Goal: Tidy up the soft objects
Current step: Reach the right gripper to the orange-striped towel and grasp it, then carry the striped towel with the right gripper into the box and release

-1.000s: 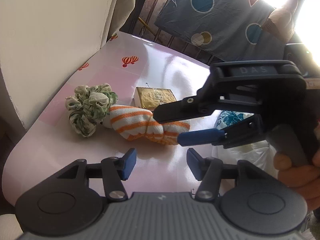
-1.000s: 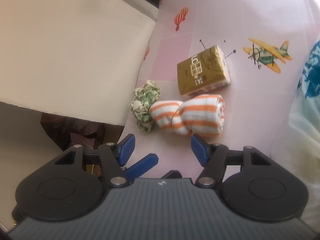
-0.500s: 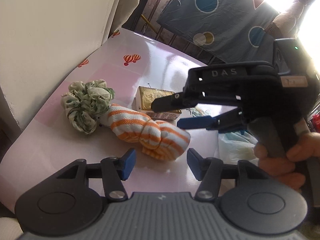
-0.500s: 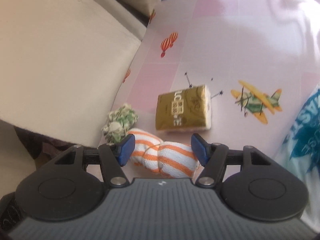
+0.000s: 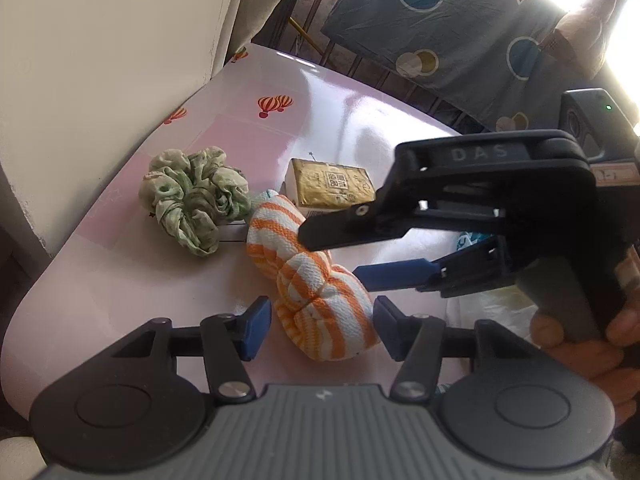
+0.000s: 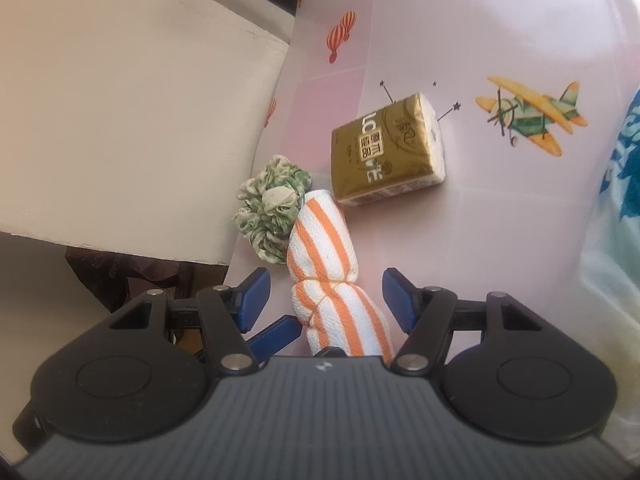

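On the pink tabletop [image 6: 500,208], the orange-and-white striped rolled towel [image 6: 324,264] lies between both released tools, left [image 5: 318,330] and right [image 6: 326,300], neither touching it.

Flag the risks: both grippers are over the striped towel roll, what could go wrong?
1. Both open grippers, left and right, straddle the same striped towel roll; their fingers could collide.
2. The green scrunchie touches the roll's far end, so lifting or dragging may pull it along.
3. The roll looks tied only at its middle; gripped at one end, it may sag or slip.
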The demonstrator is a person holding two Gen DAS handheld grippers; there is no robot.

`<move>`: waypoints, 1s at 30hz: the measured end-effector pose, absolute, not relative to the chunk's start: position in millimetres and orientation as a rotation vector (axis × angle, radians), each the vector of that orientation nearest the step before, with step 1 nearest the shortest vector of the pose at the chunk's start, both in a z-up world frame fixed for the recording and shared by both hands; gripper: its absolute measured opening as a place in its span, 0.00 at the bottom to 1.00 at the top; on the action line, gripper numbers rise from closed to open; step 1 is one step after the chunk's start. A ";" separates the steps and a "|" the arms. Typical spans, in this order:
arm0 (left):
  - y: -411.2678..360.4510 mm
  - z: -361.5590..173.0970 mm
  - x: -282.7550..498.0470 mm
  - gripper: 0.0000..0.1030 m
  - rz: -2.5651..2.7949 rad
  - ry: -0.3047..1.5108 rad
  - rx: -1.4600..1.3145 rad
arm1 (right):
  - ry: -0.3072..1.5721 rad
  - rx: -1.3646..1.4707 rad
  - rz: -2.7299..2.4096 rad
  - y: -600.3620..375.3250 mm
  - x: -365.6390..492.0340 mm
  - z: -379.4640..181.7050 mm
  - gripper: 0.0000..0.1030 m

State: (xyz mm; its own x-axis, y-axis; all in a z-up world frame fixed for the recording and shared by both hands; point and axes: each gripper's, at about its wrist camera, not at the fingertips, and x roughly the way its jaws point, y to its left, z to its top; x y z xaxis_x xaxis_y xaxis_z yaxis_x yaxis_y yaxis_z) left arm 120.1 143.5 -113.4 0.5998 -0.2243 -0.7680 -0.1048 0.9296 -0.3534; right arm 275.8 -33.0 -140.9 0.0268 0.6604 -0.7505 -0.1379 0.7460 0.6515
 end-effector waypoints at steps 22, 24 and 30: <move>72.8 -27.0 73.4 0.44 -0.155 0.799 -0.182 | 1.268 0.589 0.731 -97.3 193.3 -82.0 0.43; 49.9 -9.0 70.0 0.44 -0.196 0.757 -0.143 | 1.214 0.602 0.733 -119.5 187.0 -60.8 0.43; -34.7 29.3 68.3 0.45 -0.365 0.649 -0.039 | 1.037 0.649 0.673 -218.8 161.4 -3.2 0.43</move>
